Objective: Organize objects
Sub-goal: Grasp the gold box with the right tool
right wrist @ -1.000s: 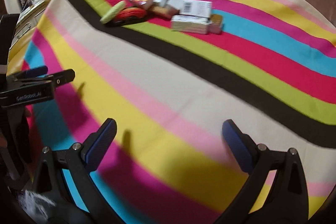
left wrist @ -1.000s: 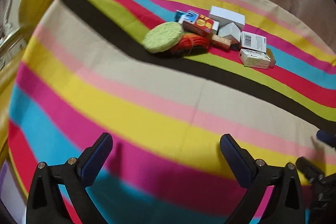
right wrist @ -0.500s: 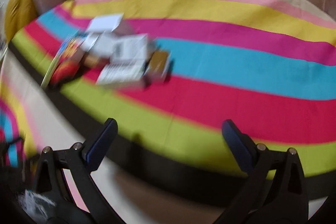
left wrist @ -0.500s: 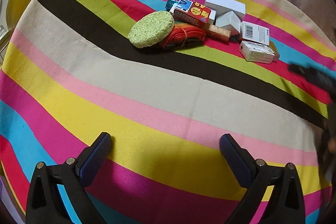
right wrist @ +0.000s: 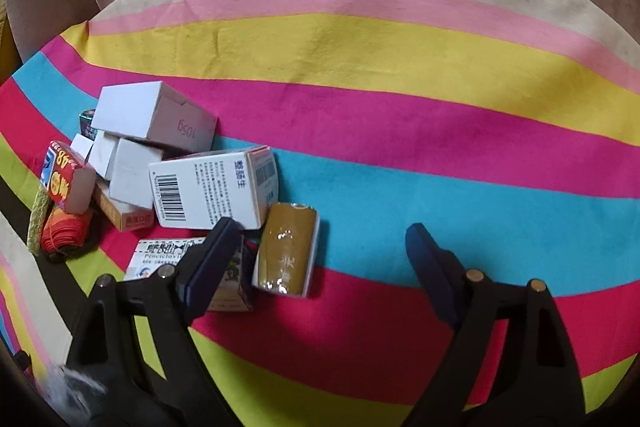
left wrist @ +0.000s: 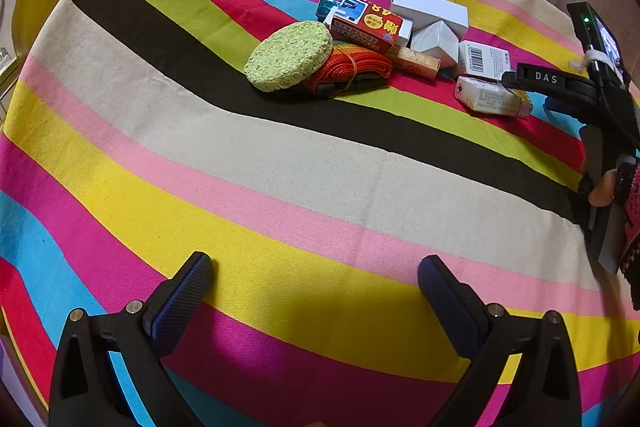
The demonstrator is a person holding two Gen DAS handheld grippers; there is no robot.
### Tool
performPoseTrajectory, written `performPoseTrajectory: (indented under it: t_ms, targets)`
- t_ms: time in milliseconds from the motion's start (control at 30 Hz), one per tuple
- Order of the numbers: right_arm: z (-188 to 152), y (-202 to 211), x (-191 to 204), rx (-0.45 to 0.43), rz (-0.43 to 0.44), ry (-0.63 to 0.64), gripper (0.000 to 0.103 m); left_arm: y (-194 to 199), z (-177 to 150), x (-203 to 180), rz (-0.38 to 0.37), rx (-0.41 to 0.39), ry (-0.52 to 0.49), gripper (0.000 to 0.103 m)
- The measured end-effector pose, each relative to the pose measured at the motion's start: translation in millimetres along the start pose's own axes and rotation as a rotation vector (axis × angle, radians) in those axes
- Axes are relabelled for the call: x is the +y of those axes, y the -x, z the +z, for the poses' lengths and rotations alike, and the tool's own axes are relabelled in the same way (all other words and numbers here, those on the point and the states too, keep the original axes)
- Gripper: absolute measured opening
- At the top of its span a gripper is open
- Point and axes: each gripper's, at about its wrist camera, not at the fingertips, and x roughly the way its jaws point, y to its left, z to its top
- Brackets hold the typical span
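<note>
Nearest in the left wrist view, the left tool (left wrist: 316,287) hangs wide open over the striped cloth (left wrist: 280,187) on the table, w/ nothing between its fingers and no thing near it.

In the right wrist view, the right tool (right wrist: 320,247) is much closer to the heap. Its jaws are closing but still wide, w/ nothing pinched yet. The gold pack (right wrist: 287,254) lies just past the tips, between the two fingers. The left finger covers part of a flat printed box (right wrist: 168,253).

A bit farther sits the big barcode box (right wrist: 214,189), leaning on the white boxes (right wrist: 154,117) behind it. To the left are the red box (right wrist: 64,177), a thin tan box (right wrist: 128,215), the orange strap bundle (right wrist: 64,231) and the green sponge (left wrist: 289,55), all touching or stacked.

Looks like the job is barely begun: everything is still in one messy heap, nothing set apart. Prob. the gold pack goes first, then the rest, approx. all of it left to sort.
</note>
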Motion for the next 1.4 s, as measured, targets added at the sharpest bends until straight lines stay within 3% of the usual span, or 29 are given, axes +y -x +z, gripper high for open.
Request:
performPoseTrajectory:
  t_ms: [100, 233, 333, 533, 600, 667, 900, 1000, 1200, 1300, 1400]
  targets:
    - [-8, 7, -9, -0.005, -0.016, -0.037, 0.087, 0, 0, -1, 0.0, 0.0, 0.0, 0.103]
    - [-17, 4, -22, 0.069, -0.018, -0.092, 0.072, 0, 1, -1, 0.0, 0.0, 0.001, 0.103]
    - [-16, 3, -10, 0.064, 0.012, -0.029, 0.072, -1, 2, 0, 0.001, 0.001, 0.001, 0.103]
    - [-8, -12, 20, 0.09, -0.032, 0.086, 0.071, 0, 2, 0, 0.002, 0.0, 0.005, 0.103]
    - [-13, -7, 17, 0.087, -0.016, 0.065, 0.063, -1, 3, 0, 0.002, 0.0, 0.006, 0.103]
    - [-22, 4, 13, 0.08, -0.01, 0.068, 0.032, 0, 3, 0, 0.002, 0.0, 0.007, 0.103]
    - [-91, 70, -2, 0.077, 0.137, 0.193, 0.032, 1, 3, 0, 0.001, 0.0, 0.004, 0.103]
    - [-125, 94, -10, 0.065, 0.146, 0.235, 0.032, 1, 4, 0, 0.002, 0.002, 0.003, 0.103]
    - [-120, 89, -27, 0.068, 0.153, 0.235, 0.034, 1, 4, 1, 0.006, 0.002, 0.001, 0.103]
    - [-114, 86, -31, 0.078, 0.164, 0.224, 0.059, 1, 4, 1, 0.006, 0.002, 0.0, 0.103]
    - [-108, 78, -25, 0.079, 0.15, 0.228, 0.064, 2, 4, 1, 0.01, 0.003, 0.0, 0.103]
